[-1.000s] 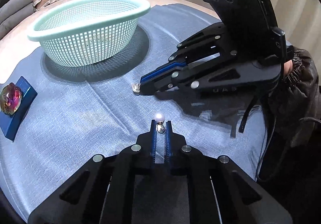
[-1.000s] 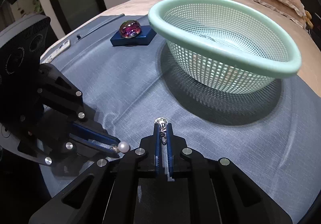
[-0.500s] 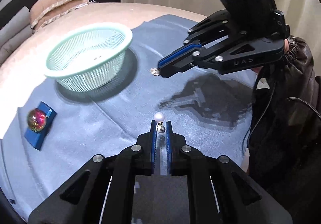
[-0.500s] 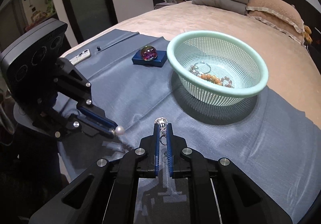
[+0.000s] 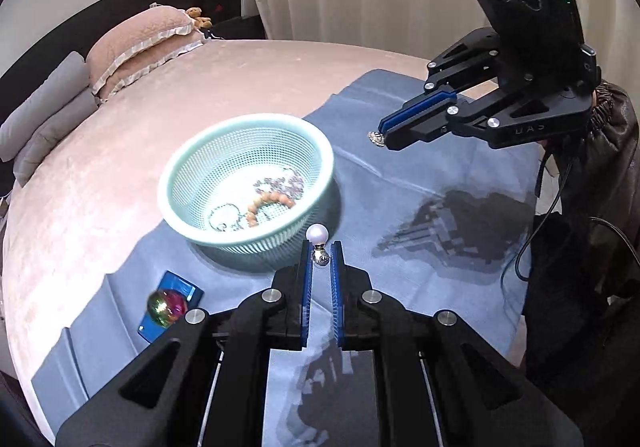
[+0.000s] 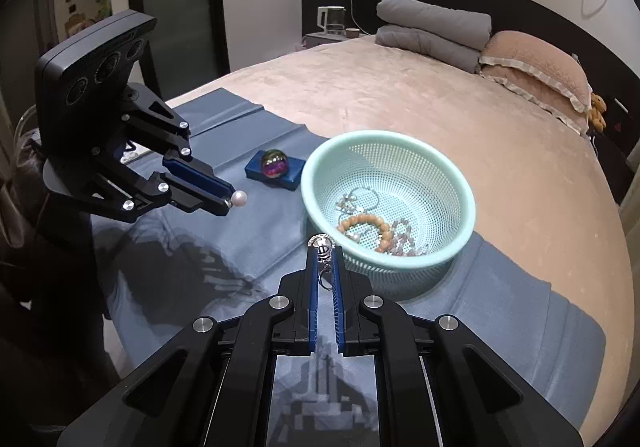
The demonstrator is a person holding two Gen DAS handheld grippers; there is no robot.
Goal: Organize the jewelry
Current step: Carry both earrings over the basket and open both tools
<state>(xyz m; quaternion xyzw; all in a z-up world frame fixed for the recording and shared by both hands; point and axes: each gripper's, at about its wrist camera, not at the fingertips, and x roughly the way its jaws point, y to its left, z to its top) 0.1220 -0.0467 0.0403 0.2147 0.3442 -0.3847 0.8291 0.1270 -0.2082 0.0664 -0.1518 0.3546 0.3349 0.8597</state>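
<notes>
Risks first, biggest down:

- Bed (image 6: pixel 400 95) is soft plush, blue cloth (image 5: pixel 440 183) on its near corner is wrinkled. Anything dropped outside the basket likely rolls into a fold or off the near edge. Hard to recover.
- Basket (image 5: pixel 184 175) is light plastic mesh, sitting at the cloth's far edge, half on the bare bedspread. A bump from either tool could tip or slide it and spill what's in it.
- Both tongs are up in the air, neither over the basket's opening from what I can tell. Letting go now means a miss.
- Left gripper (image 5: pixel 320 251) is pinched narrow on a pearl earring (image 5: pixel 317 235), held only by the small metal part below the pearl, pearl sticking out past the tips. Thin grip; it could twist or slip out.
- Right gripper (image 6: pixel 325 259) is pinched narrow on a silver charm (image 6: pixel 322 245), a ring or clasp hanging loose between the fingers. The dangling part could snag on the mesh at release.

Containers:

- Basket holds an orange bead bracelet (image 6: pixel 366 225), a thin ring-shaped bangle (image 5: pixel 224 215), and a tangle of pale chain or beads (image 5: pixel 284 183). Can't separate items in that tangle.
- Blue box (image 6: pixel 272 175) near the cloth's left edge, just beside the basket, with a shiny multicolour dome (image 6: pixel 274 163) on top. Can't tell whether it opens.
</notes>
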